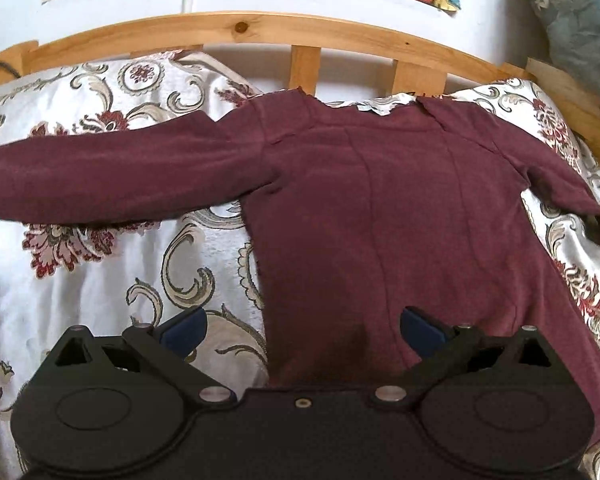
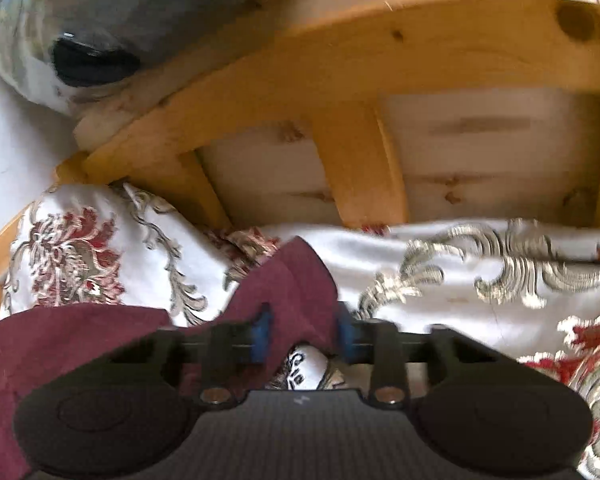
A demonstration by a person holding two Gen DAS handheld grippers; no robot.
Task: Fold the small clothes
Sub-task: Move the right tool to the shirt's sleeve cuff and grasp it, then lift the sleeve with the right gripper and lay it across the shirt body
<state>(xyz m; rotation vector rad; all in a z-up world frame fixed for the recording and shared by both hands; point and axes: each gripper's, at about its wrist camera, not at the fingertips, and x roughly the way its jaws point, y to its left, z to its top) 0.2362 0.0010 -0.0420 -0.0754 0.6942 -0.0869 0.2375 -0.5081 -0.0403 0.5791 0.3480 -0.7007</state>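
Fingers of the left gripper [image 1: 302,330] are spread wide above the hem of a maroon shirt [image 1: 380,208], with nothing held. Fingers of the right gripper [image 2: 304,338] are closed partway around a sleeve [image 2: 288,292] of that shirt. The shirt is laid flat on a floral bedspread [image 1: 100,280], bordered by a wooden bed frame [image 1: 260,28].

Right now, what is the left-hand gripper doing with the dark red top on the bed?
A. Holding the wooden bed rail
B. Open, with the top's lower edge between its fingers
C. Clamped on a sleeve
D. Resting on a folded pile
B: in the left wrist view the left gripper has its blue fingers spread wide, and the lower edge of the flat-lying maroon top sits between them, ungripped.
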